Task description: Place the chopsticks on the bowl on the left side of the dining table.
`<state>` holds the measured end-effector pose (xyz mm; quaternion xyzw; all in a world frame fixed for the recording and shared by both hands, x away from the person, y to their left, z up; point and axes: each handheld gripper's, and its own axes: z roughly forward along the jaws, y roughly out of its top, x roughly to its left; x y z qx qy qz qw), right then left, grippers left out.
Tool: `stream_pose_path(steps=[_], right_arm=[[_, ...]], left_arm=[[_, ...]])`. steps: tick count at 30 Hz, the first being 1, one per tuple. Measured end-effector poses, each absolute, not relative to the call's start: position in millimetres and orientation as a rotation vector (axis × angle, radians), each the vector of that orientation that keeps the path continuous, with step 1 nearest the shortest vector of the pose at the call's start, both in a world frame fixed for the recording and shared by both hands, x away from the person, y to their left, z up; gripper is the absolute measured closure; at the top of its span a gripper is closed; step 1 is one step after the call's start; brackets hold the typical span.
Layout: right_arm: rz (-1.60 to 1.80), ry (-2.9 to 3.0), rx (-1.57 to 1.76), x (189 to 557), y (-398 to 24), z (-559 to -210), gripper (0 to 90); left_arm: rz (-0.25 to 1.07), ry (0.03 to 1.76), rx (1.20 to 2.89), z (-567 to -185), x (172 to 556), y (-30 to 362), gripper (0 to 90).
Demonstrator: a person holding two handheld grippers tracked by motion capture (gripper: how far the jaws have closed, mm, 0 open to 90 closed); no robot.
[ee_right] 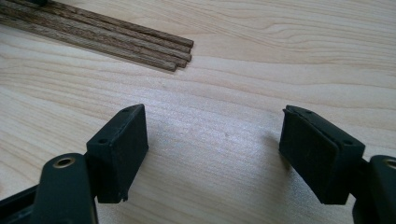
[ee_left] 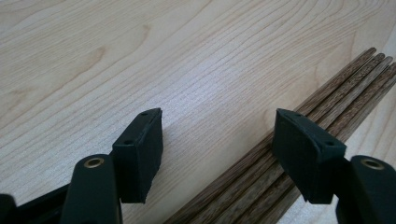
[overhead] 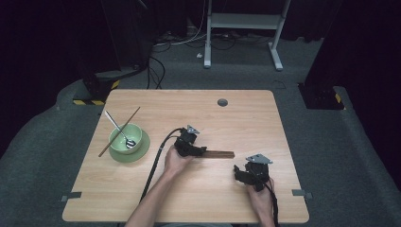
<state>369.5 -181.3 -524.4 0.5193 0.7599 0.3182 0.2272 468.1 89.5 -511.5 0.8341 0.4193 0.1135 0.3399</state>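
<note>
Where the wooden table (overhead: 198, 198) meets the person's reach, the left gripper (overhead: 191, 145) lies low over a bundle of dark chopsticks (overhead: 218, 154), its jaws spread wide with one jaw above the sticks and the other over bare wood. Near the front right, the right gripper (overhead: 243, 175) is likewise wide open and grips nothing, the chopstick tips lying beyond it. At far left, a green bowl (overhead: 124, 135) on a green plate (overhead: 142, 150) holds a spoon (overhead: 118, 128), with a single chopstick (overhead: 113, 137) laid across its rim.
</note>
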Motion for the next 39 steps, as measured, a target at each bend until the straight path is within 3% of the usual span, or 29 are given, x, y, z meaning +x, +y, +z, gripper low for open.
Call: stream_pose_path(steps=[39], right_arm=[[0.877,2.093,1.431,369.5,-181.2,-524.4,23.0]], left_arm=[[0.386,1.104,2.205,-511.1,476.5,87.6,39.1]])
